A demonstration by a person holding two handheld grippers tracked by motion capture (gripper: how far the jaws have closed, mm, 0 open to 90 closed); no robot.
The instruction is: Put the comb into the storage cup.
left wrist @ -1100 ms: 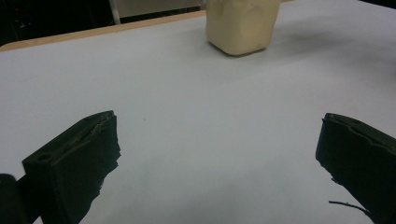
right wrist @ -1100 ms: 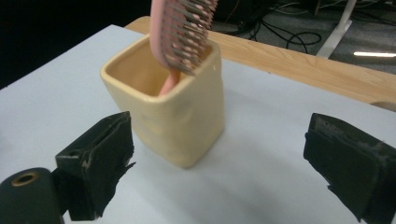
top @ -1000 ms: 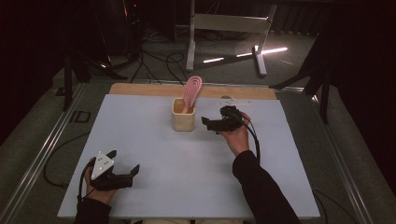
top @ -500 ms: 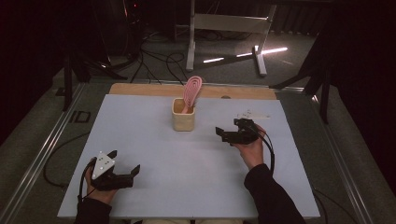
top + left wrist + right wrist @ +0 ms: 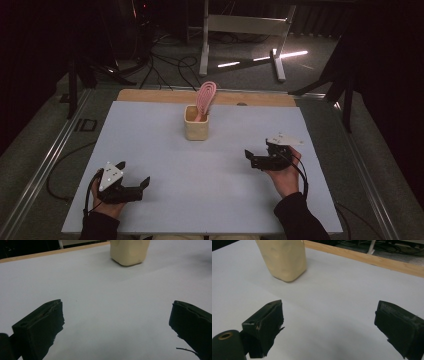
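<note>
- The cream square holder cup [image 5: 196, 128] stands upright on the large white table top [image 5: 200, 190], in the far middle part of it, close to the wooden strip [image 5: 150, 96] at the far edge. In the left gripper view the cup [image 5: 130, 251] is at the top, well apart from the jaws; in the right gripper view it [image 5: 283, 258] is at the top left, also well apart.
- The pink oval slotted spatula [image 5: 204, 100] stands inside this cup, its head rises above the rim and leans a little to the right.
- The right gripper [image 5: 256, 159], black with a grey three-cornered plate on top, is held in the person's right hand [image 5: 285, 177] at the right side of the table, near and to the right of the cup but not touching it. Its jaws are wide apart and hold nothing; between them only the white surface is seen.
- The left gripper [image 5: 137, 187], of the same kind, is in the left hand [image 5: 102, 207] at the near left corner, well apart from the cup. Its jaws are also spread wide, with nothing between them.
</note>
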